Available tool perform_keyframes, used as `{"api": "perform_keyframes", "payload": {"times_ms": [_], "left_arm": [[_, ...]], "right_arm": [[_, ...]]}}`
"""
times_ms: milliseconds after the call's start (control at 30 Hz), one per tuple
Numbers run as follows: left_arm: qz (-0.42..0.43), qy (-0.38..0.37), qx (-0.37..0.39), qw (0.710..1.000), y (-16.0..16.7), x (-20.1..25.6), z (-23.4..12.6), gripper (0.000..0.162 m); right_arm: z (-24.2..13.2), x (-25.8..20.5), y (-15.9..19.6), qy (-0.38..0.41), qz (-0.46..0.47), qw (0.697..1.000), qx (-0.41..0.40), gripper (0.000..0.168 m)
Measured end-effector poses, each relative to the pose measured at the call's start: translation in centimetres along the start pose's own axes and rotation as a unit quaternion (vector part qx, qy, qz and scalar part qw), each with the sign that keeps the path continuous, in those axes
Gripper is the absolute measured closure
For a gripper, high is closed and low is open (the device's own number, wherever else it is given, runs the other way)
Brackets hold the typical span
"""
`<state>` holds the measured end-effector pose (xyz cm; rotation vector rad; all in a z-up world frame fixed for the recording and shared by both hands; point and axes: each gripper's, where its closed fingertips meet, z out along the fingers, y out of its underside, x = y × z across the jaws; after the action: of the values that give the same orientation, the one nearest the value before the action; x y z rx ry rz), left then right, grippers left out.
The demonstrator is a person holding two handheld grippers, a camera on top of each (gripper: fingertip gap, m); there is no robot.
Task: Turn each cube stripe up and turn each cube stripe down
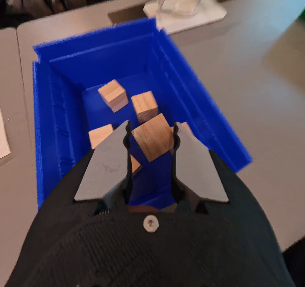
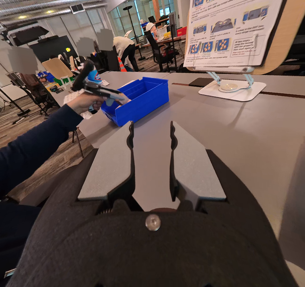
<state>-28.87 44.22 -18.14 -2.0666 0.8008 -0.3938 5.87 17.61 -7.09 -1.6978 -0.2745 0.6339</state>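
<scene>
Working inside the blue bin (image 1: 189,84), the left tool (image 1: 151,130) is the one carrying the task at this moment, while the right tool (image 2: 151,130) hangs idle over bare desk, its fingers apart and holding nothing.

Largest first: an open office lies beyond, with exposed silver ducting overhead, glass walls, chairs and other people at far workstations. The grey desk (image 2: 214,130) bears the bin, and behind it a white stand (image 2: 231,90) props up a printed instruction sheet (image 2: 227,23). In the right wrist view a hand (image 2: 82,104) in a dark sleeve points the left tool down into the bin's near end.

On the bin floor lie several wooden cubes. Two sit toward the far wall, one (image 1: 113,94) cornerwise and one (image 1: 144,105) just beside it; others are partly hidden behind the fingers. One tilted cube (image 1: 153,137) fills the gap between the left tool's fingers; the right finger touches its edge, but a sliver of blue shows at the left, so I cannot tell whether it is clamped or merely framed. No stripe is readable on any face, given the blur.

By my reading, one cube is being picked or rotated. Next would be a firm squeeze, a wrist roll, then a gentle set-down clear of its neighbours.
</scene>
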Motion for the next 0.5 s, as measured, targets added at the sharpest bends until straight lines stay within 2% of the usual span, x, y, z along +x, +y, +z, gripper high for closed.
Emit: {"api": "perform_keyframes", "payload": {"times_ms": [100, 200, 267, 333, 433, 467, 500], "left_arm": [[-0.021, 0.094, 0.103, 0.990, -2.8, 3.5, -3.0, 0.112], [-0.035, 0.236, 0.201, 0.950, -5.3, 9.7, -7.8, 0.112], [-0.012, 0.329, 0.260, 0.908, -6.4, 14.7, -11.7, 0.113], [0.052, 0.390, 0.329, 0.859, -6.6, 19.7, -15.8, 0.113], [0.178, 0.416, 0.459, 0.765, -5.1, 26.1, -21.2, 0.113], [0.215, 0.412, 0.486, 0.740, -4.2, 27.8, -22.2, 0.113], [0.242, 0.404, 0.495, 0.730, -3.6, 29.2, -22.5, 0.113]], "right_arm": [[2.4, -0.9, 1.8, -0.020, 0.010, 0.999, -0.026, 0.127], [6.1, -3.9, 5.4, -0.080, 0.027, 0.993, -0.079, 0.123], [8.1, -7.8, 7.5, -0.162, 0.060, 0.979, -0.107, 0.122], [8.9, -11.7, 8.5, -0.250, 0.112, 0.955, -0.119, 0.118], [8.6, -16.1, 8.5, -0.353, 0.184, 0.909, -0.125, 0.109], [8.1, -17.3, 8.3, -0.381, 0.200, 0.894, -0.124, 0.107], [7.6, -18.3, 7.9, -0.405, 0.210, 0.881, -0.123, 0.106]]}}
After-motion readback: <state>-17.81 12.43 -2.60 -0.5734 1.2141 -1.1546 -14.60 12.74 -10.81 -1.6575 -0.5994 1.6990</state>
